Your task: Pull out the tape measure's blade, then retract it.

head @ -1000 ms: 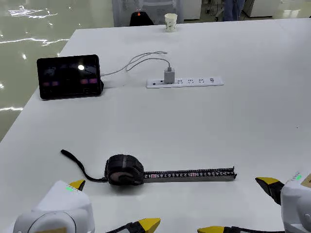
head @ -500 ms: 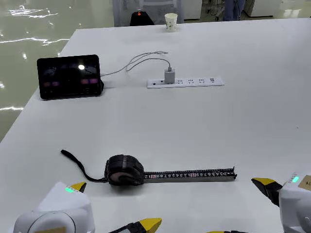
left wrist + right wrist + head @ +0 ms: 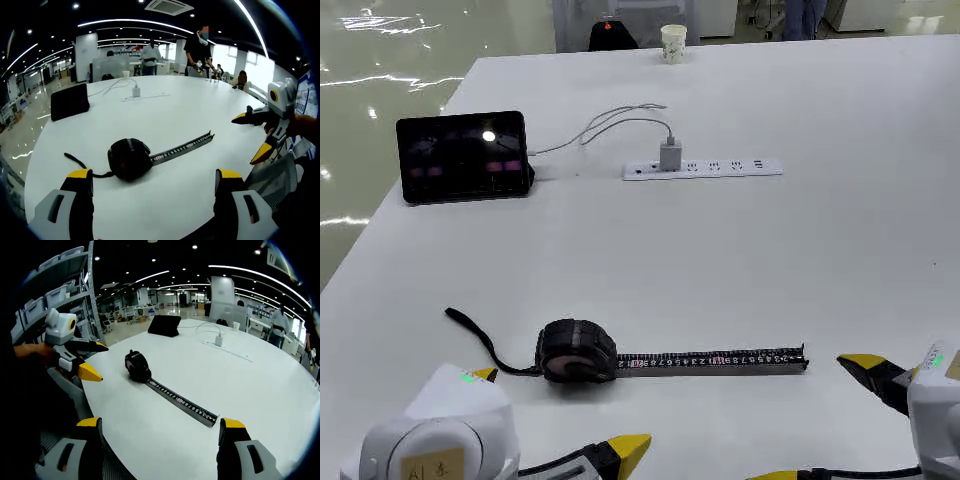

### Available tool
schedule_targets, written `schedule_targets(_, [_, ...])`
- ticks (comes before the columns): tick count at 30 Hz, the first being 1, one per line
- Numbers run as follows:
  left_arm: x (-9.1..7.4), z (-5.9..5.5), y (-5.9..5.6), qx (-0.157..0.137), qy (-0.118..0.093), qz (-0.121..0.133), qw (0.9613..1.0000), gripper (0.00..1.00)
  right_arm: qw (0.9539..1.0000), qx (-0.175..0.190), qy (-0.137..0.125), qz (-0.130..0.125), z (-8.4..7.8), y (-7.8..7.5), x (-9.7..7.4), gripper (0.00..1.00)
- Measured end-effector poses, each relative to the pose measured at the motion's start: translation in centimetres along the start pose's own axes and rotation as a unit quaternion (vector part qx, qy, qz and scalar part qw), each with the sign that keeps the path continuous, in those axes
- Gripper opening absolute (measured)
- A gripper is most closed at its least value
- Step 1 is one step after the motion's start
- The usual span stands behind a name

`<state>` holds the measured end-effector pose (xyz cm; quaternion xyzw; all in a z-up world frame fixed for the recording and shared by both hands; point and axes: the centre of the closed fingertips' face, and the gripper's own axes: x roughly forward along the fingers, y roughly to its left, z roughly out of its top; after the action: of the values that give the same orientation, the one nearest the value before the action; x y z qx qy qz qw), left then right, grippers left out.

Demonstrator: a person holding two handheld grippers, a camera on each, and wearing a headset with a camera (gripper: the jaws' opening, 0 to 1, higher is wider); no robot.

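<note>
A black tape measure (image 3: 576, 351) lies on the white table (image 3: 740, 260) near its front edge. Its blade (image 3: 715, 358) is pulled out to the right and lies flat, and a black strap (image 3: 470, 330) trails to the left. My left gripper (image 3: 557, 412) is open in front of the case, apart from it. My right gripper (image 3: 820, 420) is open near the blade's end, not touching it. In the left gripper view the case (image 3: 129, 158) sits just ahead between the wide jaws. The right gripper view looks along the blade (image 3: 182, 402) toward the case (image 3: 137, 365).
A dark tablet (image 3: 463, 157) stands at the back left. A white power strip (image 3: 702, 168) with a plugged charger and cable lies mid-table, and a paper cup (image 3: 672, 44) stands at the far edge. The table's left edge drops to a shiny floor. People (image 3: 200, 50) stand beyond the table.
The tape measure and its blade have stayed put. Both grippers have sunk slightly toward the bottom of the head view, still open.
</note>
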<state>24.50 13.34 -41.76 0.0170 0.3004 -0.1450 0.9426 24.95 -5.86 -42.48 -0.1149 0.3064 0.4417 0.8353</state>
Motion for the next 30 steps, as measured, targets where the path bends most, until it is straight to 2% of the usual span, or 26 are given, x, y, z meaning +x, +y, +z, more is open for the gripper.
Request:
schedule_targets(4, [0.7, 0.0, 0.2, -0.004, 0.001, 0.0, 1.0, 0.99, 0.9998, -0.013, 0.002, 0.013, -0.2, -0.5, 0.1, 0.94])
schedule_targets(5, [0.8, 0.0, 0.3, -0.005, 0.001, 0.001, 1.0, 0.99, 0.9994, -0.028, 0.008, 0.019, -0.4, -0.6, 0.2, 0.93])
schedule_targets(15, [1.7, 0.3, 0.9, -0.003, 0.0, 0.009, 1.0, 0.99, 0.998, -0.048, 0.012, 0.039, -0.5, -1.9, 0.6, 0.87])
schedule_targets(30, [3.4, 0.5, 2.0, -0.008, 0.001, 0.018, 0.9998, 0.99, 0.9913, -0.104, 0.041, 0.069, -1.0, -4.0, 1.6, 0.8])
